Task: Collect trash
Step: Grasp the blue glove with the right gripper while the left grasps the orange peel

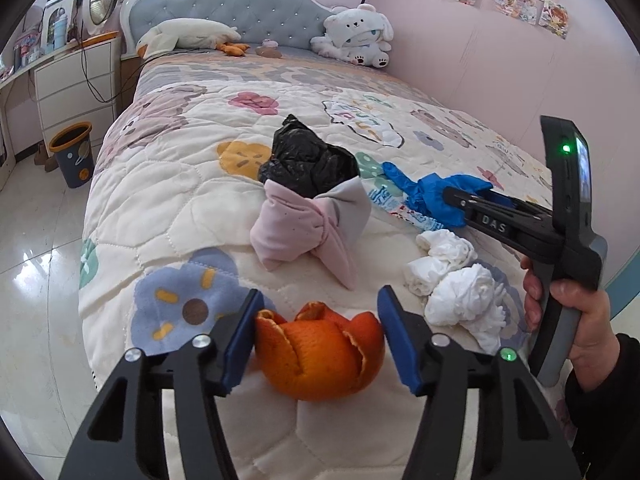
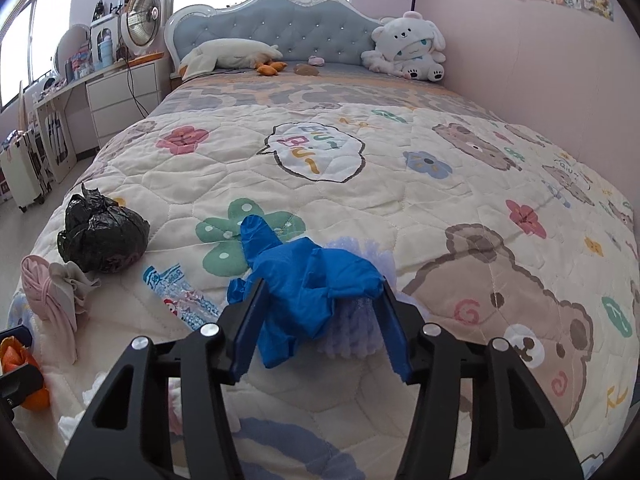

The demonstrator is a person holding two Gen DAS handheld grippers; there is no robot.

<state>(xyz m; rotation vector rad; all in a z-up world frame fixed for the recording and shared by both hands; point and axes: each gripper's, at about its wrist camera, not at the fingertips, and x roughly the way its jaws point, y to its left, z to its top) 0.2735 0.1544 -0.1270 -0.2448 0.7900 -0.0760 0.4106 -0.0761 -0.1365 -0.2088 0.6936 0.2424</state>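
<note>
Your left gripper brackets the orange peel near the bed's foot edge, its pads touching the peel on both sides. Your right gripper sits about half open around the crumpled blue glove; whether its pads press, you can't tell. The quilt beyond lies open toward the headboard. Its speech bubble reads "BIU"; the right gripper's body reads "DAS". A printed wrapper stays illegible. Crumpled white tissues lie just right of the peel.

The fluffy lilac thing lies mostly hidden beneath the crumpled blue rubber glove. The orange peel is cut off by the right wrist view's left edge.
</note>
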